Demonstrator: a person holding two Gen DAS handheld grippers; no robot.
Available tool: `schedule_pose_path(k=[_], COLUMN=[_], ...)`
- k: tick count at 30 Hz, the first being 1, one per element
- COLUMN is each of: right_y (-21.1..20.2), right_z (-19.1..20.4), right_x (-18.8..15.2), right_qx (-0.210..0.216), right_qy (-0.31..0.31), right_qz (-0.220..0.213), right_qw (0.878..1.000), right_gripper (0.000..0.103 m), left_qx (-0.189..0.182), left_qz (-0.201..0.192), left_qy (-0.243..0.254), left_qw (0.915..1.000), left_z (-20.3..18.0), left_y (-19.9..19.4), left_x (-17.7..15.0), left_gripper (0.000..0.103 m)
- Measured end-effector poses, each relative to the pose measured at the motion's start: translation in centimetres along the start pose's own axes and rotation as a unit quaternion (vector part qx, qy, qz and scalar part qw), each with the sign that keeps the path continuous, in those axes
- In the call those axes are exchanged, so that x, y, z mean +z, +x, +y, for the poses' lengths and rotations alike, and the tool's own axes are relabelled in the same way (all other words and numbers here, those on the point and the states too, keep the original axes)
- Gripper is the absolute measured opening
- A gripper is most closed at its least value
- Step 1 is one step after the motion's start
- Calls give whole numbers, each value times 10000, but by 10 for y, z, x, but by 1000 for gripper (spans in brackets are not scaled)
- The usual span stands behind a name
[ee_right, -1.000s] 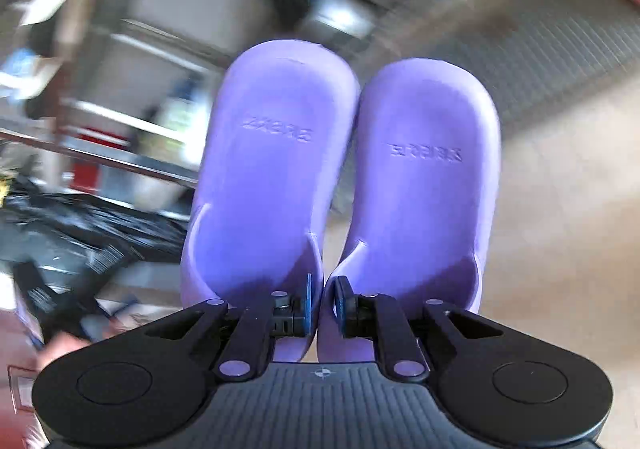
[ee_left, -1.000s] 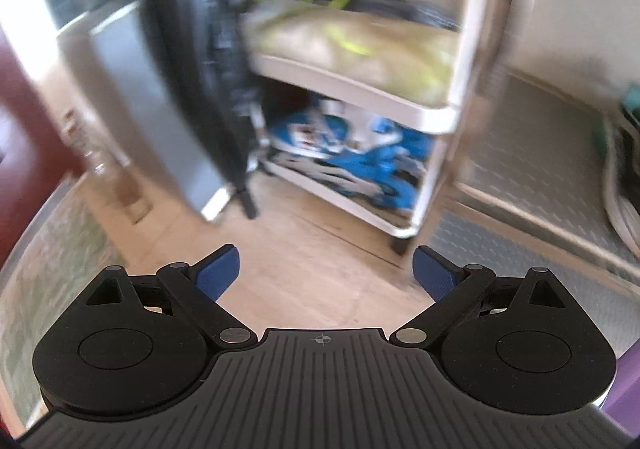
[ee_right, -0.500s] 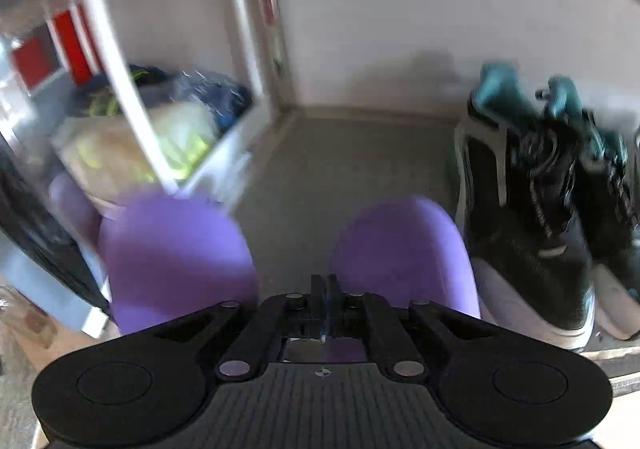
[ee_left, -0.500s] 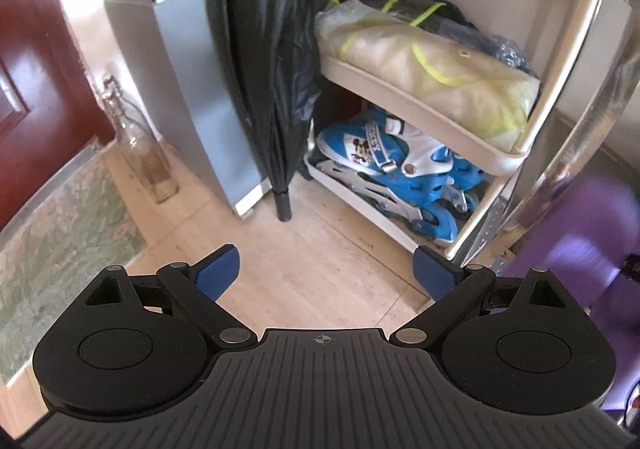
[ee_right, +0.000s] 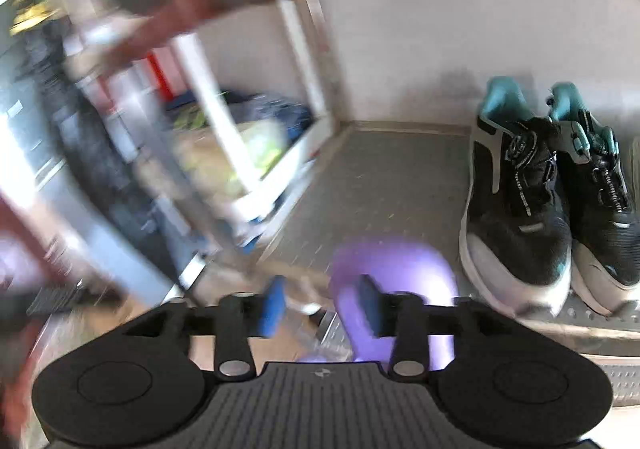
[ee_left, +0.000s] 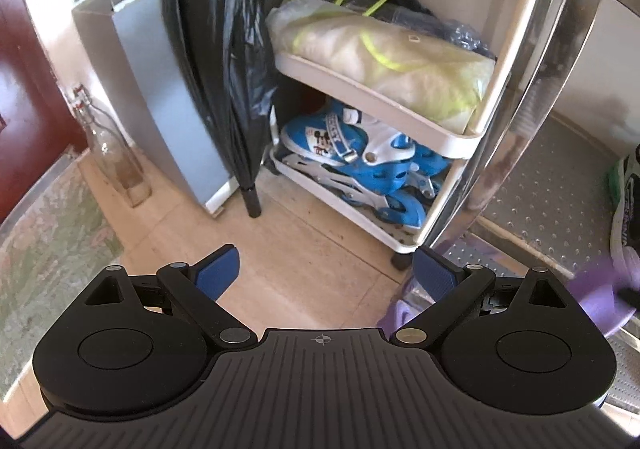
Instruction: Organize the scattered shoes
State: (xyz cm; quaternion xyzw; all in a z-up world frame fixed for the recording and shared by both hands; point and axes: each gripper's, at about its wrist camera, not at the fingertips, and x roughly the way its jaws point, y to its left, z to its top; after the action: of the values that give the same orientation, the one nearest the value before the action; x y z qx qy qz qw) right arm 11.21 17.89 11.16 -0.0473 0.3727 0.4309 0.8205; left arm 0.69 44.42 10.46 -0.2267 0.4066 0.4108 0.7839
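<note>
Two black sneakers (ee_right: 560, 209) with teal heels are seen side by side at three o'clock in the right wrist view, parked on a studded metal shelf (ee_right: 380, 177). One purple clog (ee_right: 394, 289) is made out clearly at the front edge of that shelf, just left of the sneakers; a second purple shape is only a blur in the left wrist view, so the count cannot be settled. Two blue-and-white roller skates (ee_left: 360, 165) are counted on the bottom tray of a white cart (ee_left: 452, 133), at twelve o'clock in the left wrist view, and one pale bundle (ee_left: 384, 61) with yellow-green cords is stacked on the tray above. One glass bottle (ee_left: 116, 161) is stood at nine o'clock, beside a black bag (ee_left: 224, 41) hung against a grey cabinet (ee_left: 160, 89).

The floor (ee_left: 304, 261) is laid in beige tile; a dark red door (ee_left: 28, 81) is glimpsed at far left. A cartoon mouse picture is printed on the nearer skate; its strap lettering cannot be read.

The left gripper (ee_left: 324, 269) is held spread wide, with nothing between its blue pads. The right gripper (ee_right: 320, 305) is caught with its jaws opening; the clog is seen behind the right-hand pad, and no pad is pressed on it.
</note>
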Motion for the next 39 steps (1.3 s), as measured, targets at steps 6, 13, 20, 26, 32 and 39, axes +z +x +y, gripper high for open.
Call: schedule_pose_path(k=[6, 13, 20, 26, 32, 39], right_y=[-30, -16, 21, 47, 90, 92], right_z=[-5, -60, -93, -70, -18, -64], right_x=[-68, -160, -220, -226, -241, -261], right_qx=[-322, -756, -903, -434, -60, -1197], right_qy=[-541, 853, 1329, 771, -632, -640], right_qz=[508, 1633, 2869, 3298, 3310, 4160], right_qw=[9967, 9800, 9444, 9399, 9415, 8992], right_gripper=[74, 74, 73, 72, 68, 72], left_qx=[-40, -81, -86, -140, -144, -299], left_qz=[7, 85, 120, 109, 112, 161], left_qy=[114, 294, 576, 717, 894, 957], left_qw=[9999, 9995, 9982, 9973, 9958, 9948], left_z=[-6, -14, -31, -46, -61, -73], left_y=[-1, 0, 1, -1, -3, -4], left_x=[-1, -5, -9, -12, -17, -18], left_gripper=[97, 97, 97, 97, 97, 97])
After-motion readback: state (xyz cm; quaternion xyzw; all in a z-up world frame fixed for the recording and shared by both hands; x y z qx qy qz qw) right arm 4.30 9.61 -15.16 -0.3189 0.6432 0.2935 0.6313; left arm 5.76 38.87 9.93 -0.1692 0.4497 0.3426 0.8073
